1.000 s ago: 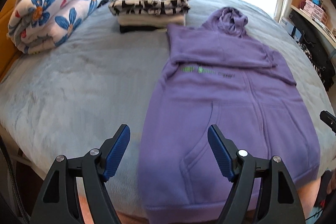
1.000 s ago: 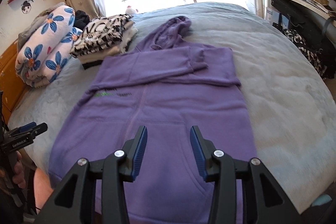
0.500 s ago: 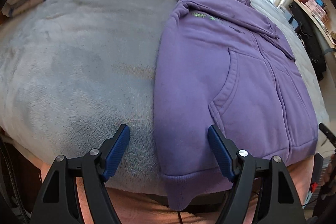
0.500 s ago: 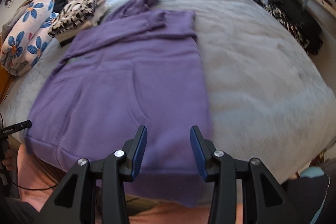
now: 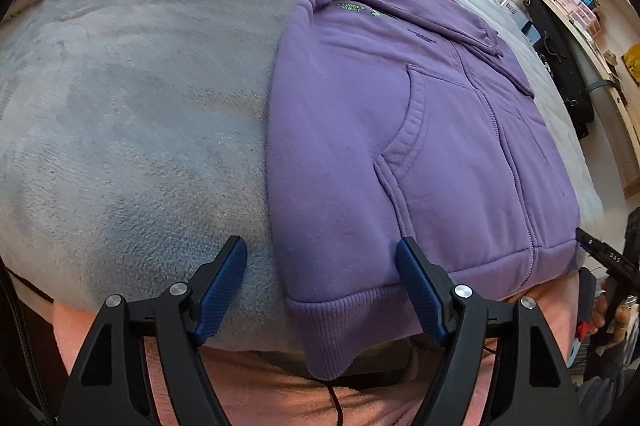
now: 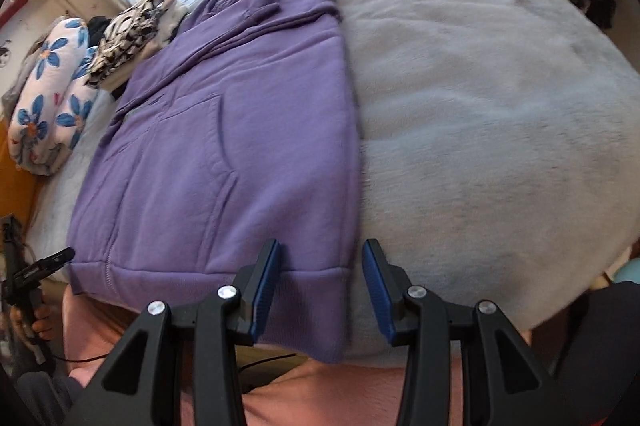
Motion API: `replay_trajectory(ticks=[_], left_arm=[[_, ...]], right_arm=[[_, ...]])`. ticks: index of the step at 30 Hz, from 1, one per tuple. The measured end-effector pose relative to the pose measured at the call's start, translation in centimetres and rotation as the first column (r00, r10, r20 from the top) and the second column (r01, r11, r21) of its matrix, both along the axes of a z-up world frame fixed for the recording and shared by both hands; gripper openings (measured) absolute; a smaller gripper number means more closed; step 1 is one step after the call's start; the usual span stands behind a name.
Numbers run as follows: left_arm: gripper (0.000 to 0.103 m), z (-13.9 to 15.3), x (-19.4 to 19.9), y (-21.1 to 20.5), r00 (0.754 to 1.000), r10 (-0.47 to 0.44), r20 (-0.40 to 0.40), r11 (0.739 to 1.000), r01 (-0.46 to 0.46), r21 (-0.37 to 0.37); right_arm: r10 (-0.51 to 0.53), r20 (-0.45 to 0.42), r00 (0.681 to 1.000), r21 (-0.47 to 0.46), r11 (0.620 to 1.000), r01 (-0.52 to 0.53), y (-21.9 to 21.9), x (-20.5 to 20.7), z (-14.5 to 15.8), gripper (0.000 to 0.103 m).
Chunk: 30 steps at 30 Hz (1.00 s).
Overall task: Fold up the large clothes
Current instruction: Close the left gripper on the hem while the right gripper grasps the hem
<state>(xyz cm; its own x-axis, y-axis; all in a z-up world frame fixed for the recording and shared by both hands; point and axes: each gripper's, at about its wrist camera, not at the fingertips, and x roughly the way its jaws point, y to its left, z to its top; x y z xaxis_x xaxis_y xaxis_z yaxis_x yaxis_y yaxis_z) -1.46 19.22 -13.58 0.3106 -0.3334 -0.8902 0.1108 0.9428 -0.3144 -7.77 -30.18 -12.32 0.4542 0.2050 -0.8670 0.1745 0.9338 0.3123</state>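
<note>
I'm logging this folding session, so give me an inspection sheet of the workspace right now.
Surface: bed under a grey-blue fleece blanket.
Job's things: purple zip hoodie lying flat, front up, sleeves folded across the chest, hem corners hanging over the near edge.
Clutter: stack of folded clothes by the hood; rolled floral quilt beyond it.
Grippers: left gripper open around the hoodie's left hem corner; right gripper open around the right hem corner; neither pinching fabric.
Cables: thin black cable below the bed edge.
Surroundings: bright window; wooden shelves at the right.
</note>
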Motion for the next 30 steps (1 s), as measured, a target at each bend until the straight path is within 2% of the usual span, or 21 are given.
replay_trajectory(ticks=[5, 8, 10, 14, 15, 16, 17, 18, 19, 20, 21, 24, 27, 30], left_arm=[[0.076, -0.7, 0.2, 0.1, 1.0, -0.001, -0.018, 0.999, 0.0, -0.034], [0.081, -1.5, 0.5, 0.1, 1.0, -0.001, -0.028, 0.998, 0.0, -0.059], [0.083, -1.8, 0.8, 0.2, 0.999, 0.0, -0.038, 0.998, -0.003, -0.069], [0.083, -1.8, 0.8, -0.4, 0.999, 0.008, -0.034, 0.999, -0.009, -0.036], [0.078, -1.7, 0.7, -0.7, 0.999, 0.008, -0.031, 1.0, -0.009, -0.026], [0.068, -1.5, 0.6, -1.1, 1.0, 0.004, -0.028, 1.0, -0.005, -0.017], [0.061, -1.2, 0.5, -1.4, 1.0, -0.001, -0.024, 1.0, 0.001, -0.01], [0.046, -0.9, 0.4, -1.7, 1.0, -0.004, -0.019, 1.0, 0.004, -0.003], [0.037, -0.7, 0.4, -2.1, 1.0, -0.006, -0.014, 1.0, 0.006, 0.009], [0.032, -0.5, 0.4, -2.5, 1.0, -0.01, -0.013, 1.0, 0.01, 0.015], [0.02, -0.3, 0.5, -2.8, 1.0, -0.015, -0.013, 1.0, 0.016, 0.013], [0.011, 0.3, 0.7, -3.3, 1.0, -0.002, -0.021, 1.0, 0.002, 0.019], [0.01, 1.3, 0.5, -3.3, 0.999, 0.036, -0.013, 0.999, -0.036, 0.007], [0.009, 3.0, -0.1, -3.1, 0.999, 0.053, 0.012, 0.999, -0.053, -0.001]], right_arm=[[0.031, -0.013, 0.999, -0.021, 0.999, -0.031, 0.6, 0.6, -0.5, 0.043], [0.018, -0.021, 1.0, 0.005, 1.0, -0.018, 0.2, 0.7, -1.0, 0.044], [0.019, -0.021, 1.0, -0.01, 1.0, -0.019, 0.5, 0.9, -1.3, 0.044], [0.025, -0.02, 0.999, -0.052, 0.998, -0.026, 1.1, 0.9, -1.3, 0.042], [0.025, -0.019, 0.999, -0.056, 0.998, -0.026, 1.1, 0.9, -1.3, 0.04], [0.025, -0.02, 0.999, -0.055, 0.998, -0.026, 1.2, 0.9, -1.2, 0.036], [0.025, -0.021, 0.999, -0.057, 0.998, -0.026, 1.3, 1.0, -1.1, 0.024], [0.021, -0.023, 1.0, -0.072, 0.997, -0.023, 1.5, 1.0, -0.8, 0.017], [0.02, -0.026, 0.999, -0.08, 0.997, -0.022, 1.6, 1.1, -0.5, 0.015], [0.02, -0.024, 1.0, -0.085, 0.996, -0.022, 1.8, 1.1, -0.2, 0.013], [0.022, -0.02, 1.0, -0.091, 0.996, -0.024, 2.0, 1.2, 0.1, 0.012], [0.014, -0.009, 1.0, -0.072, 0.997, -0.014, 1.9, 1.2, 1.2, 0.01], [0.018, 0.031, 0.999, -0.042, 0.999, -0.017, 1.6, 0.7, 3.1, 0.009], [0.056, 0.071, 0.996, -0.077, 0.996, -0.05, 2.4, 0.0, 5.6, 0.009]])
